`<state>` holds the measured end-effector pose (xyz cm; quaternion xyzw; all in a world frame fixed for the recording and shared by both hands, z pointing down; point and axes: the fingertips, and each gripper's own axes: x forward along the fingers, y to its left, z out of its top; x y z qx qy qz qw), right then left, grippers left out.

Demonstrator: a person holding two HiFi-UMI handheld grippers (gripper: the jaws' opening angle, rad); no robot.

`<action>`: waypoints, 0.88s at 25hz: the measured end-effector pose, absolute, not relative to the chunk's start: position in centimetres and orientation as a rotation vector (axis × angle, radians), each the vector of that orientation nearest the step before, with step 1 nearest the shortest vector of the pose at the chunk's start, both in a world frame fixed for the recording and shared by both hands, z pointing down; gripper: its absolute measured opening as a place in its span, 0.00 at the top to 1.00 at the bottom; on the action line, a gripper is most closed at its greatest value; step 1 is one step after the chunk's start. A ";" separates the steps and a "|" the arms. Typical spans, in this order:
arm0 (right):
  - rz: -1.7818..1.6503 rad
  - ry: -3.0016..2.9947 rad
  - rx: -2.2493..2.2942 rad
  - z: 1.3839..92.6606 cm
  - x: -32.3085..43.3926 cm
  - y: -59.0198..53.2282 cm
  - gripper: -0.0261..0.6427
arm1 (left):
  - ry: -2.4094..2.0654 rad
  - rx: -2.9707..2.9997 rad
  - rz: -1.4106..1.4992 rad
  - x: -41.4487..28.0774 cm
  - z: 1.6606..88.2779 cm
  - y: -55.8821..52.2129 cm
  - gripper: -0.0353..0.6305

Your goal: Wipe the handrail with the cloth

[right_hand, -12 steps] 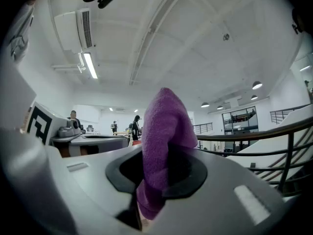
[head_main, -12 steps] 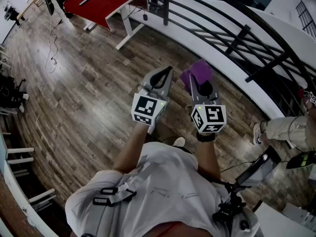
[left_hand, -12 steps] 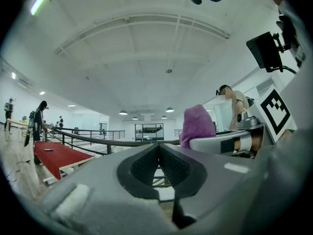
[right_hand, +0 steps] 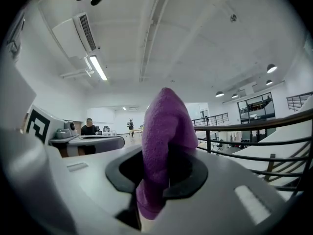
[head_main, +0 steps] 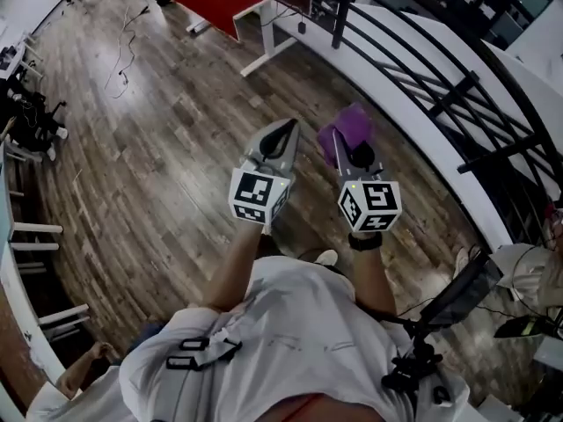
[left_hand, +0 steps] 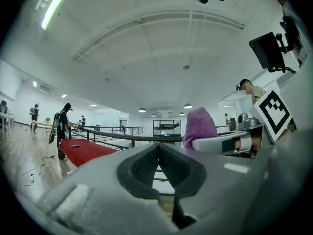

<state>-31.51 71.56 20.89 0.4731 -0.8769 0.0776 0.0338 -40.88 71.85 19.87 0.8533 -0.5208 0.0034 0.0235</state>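
- Holding the purple cloth (right_hand: 168, 126), the right gripper (head_main: 352, 154) has its jaws closed onto it. A folded wad sticks out past the tips and the rest hangs below.
- The left gripper (left_hand: 159, 151) has its jaws pressed together with nothing between them. It sits just beside the right gripper, both above the wooden floor (head_main: 158, 148).
- We see the handrail (right_hand: 264, 122) ahead and to the right of the cloth, well apart from it, so wiping has not begun.
- Its long axis crosses the right gripper's line of sight and curves away to the right.
- We judge the right gripper the nearer of the 2. The coming move should carry the wad forward and rightward onto the top of the rail, then along its length.
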 end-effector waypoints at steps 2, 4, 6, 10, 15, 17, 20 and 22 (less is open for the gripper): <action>0.248 -2.700 1.442 21.2 -33.8 70.6 0.83 | -1.635 2.622 0.013 -43.3 20.2 71.2 0.95; 0.240 -2.705 1.419 21.3 -36.5 69.3 0.83 | -1.657 2.603 0.010 -46.2 20.4 70.1 0.95; 0.218 -2.711 1.397 21.1 -39.5 67.9 0.83 | -1.678 2.589 -0.001 -49.2 20.5 68.7 0.95; 0.170 -2.722 1.388 20.9 -45.1 64.7 0.82 | -1.685 2.596 -0.036 -54.4 20.6 65.5 0.95; 0.157 -2.713 1.374 22.9 -50.5 62.2 0.82 | -1.663 2.602 -0.050 -59.3 22.3 62.4 0.95; 0.144 -2.700 1.364 22.9 -51.7 60.9 0.82 | -1.645 2.599 -0.061 -60.3 22.4 61.0 0.95; 0.136 -2.678 1.384 22.9 -51.9 58.8 0.82 | -1.604 2.598 -0.072 -60.2 23.0 58.8 0.95; 0.143 -2.660 1.406 23.9 -51.5 57.2 0.82 | -1.576 2.600 -0.075 -60.0 24.1 57.1 0.95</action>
